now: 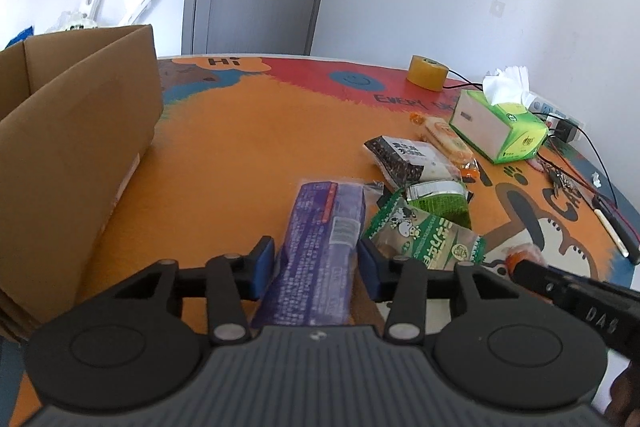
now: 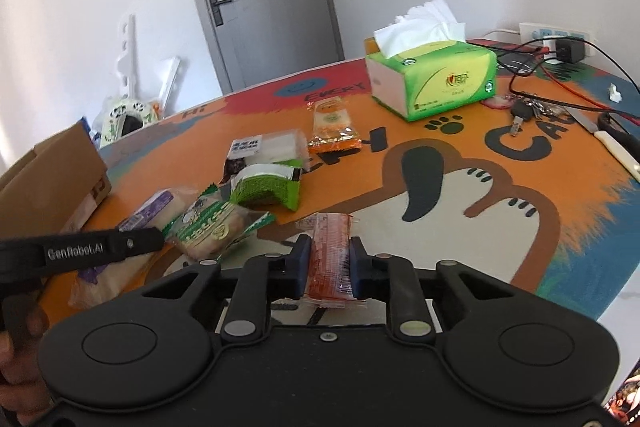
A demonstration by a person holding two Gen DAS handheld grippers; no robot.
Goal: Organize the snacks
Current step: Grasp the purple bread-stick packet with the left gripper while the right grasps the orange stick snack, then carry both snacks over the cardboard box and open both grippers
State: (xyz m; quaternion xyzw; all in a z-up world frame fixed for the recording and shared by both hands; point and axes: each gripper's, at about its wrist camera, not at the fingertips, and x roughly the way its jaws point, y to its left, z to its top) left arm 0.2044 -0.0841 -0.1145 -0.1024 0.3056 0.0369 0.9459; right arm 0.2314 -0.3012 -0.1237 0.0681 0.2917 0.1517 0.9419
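My left gripper [image 1: 316, 263] is shut on a long purple snack packet [image 1: 320, 247] low over the table. My right gripper [image 2: 330, 259] is shut on an orange-red snack packet [image 2: 329, 259] just above the table. Loose snacks lie between them: a green-and-white cow-print packet [image 1: 424, 235], a green cake packet [image 1: 438, 197], a black-and-white packet [image 1: 404, 157] and an orange cracker packet [image 1: 444, 137]. An open cardboard box [image 1: 76, 147] stands at the left.
A green tissue box [image 1: 500, 127] and a roll of yellow tape [image 1: 427, 72] sit at the back of the round cartoon-print table [image 1: 248, 131]. Keys [image 2: 528, 111], cables, a power strip [image 2: 556, 37] and a knife [image 2: 612, 143] lie at the right.
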